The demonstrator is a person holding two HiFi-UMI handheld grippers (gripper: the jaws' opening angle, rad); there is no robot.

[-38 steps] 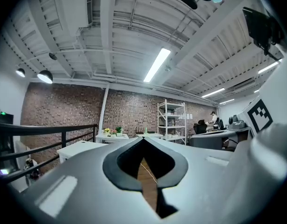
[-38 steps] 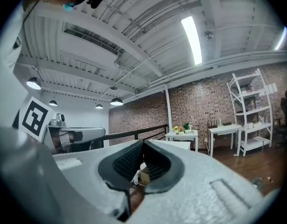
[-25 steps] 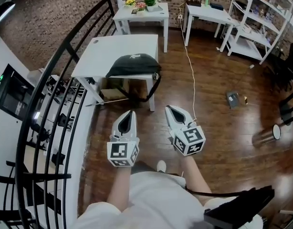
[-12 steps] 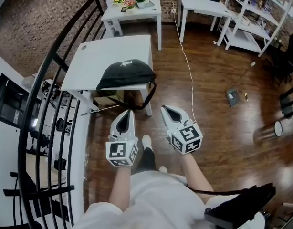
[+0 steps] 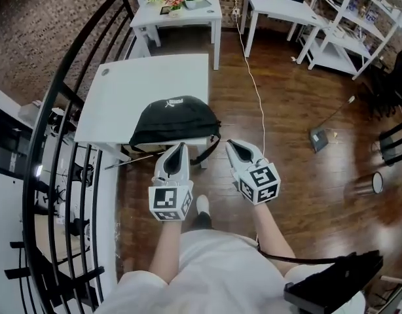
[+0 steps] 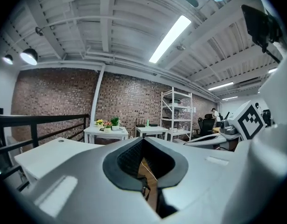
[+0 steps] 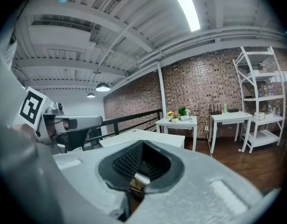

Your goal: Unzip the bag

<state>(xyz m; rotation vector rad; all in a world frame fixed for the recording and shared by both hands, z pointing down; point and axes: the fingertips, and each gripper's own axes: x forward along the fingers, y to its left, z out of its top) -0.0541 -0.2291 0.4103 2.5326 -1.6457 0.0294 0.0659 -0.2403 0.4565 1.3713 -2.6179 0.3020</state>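
Black bag (image 5: 173, 122) zipped, on table (image 5: 122, 90) edge; both tongs closed, empty.

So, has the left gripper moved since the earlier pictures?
Yes. The left gripper has moved towards the white table: its tip now shows right by the black bag at the table's near edge; earlier, floor lay between them.
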